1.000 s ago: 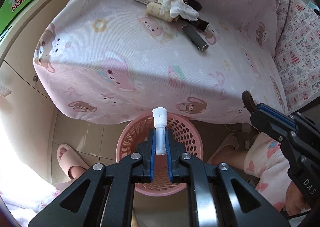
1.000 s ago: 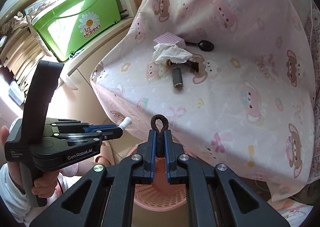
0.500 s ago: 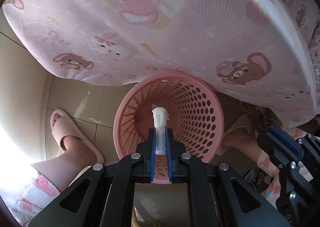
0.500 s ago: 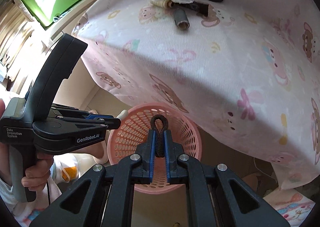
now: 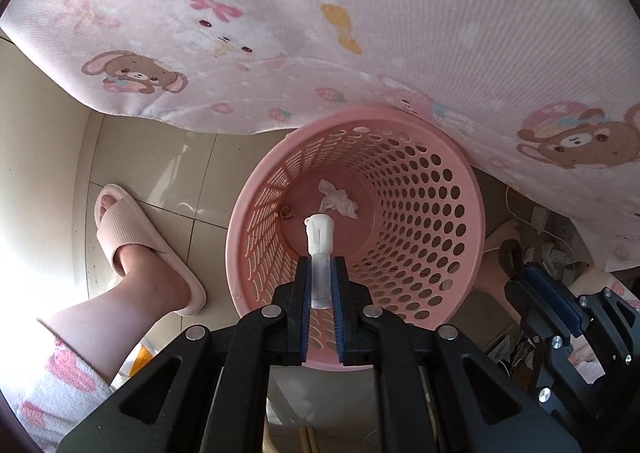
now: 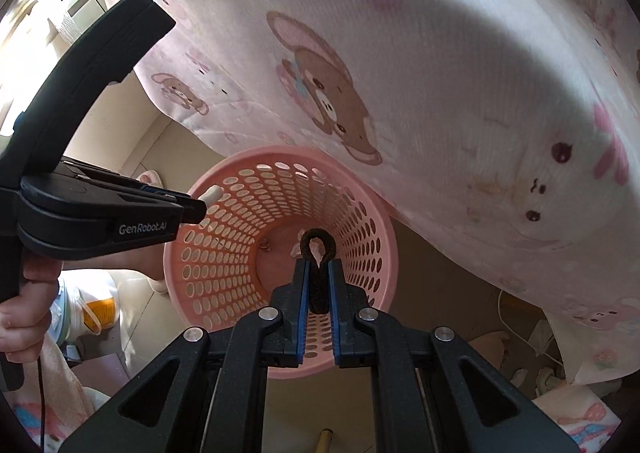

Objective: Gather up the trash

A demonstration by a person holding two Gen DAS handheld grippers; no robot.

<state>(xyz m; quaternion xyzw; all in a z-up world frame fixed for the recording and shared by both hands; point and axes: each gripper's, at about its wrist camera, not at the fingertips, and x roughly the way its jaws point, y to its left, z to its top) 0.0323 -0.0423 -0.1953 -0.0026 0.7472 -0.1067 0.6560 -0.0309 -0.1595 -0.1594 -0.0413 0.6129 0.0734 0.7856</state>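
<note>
A white plastic tube (image 5: 319,253) is clamped in the left gripper (image 5: 320,285) above the open mouth of the pink basket (image 5: 474,229). A black looped band (image 6: 318,273) is clamped in the right gripper (image 6: 319,285) over the same basket, which stands on the floor just below the hanging edge of the pink bear-print cloth (image 5: 360,33). A crumpled white tissue (image 5: 336,201) is seen lying on the basket's bottom.
</note>
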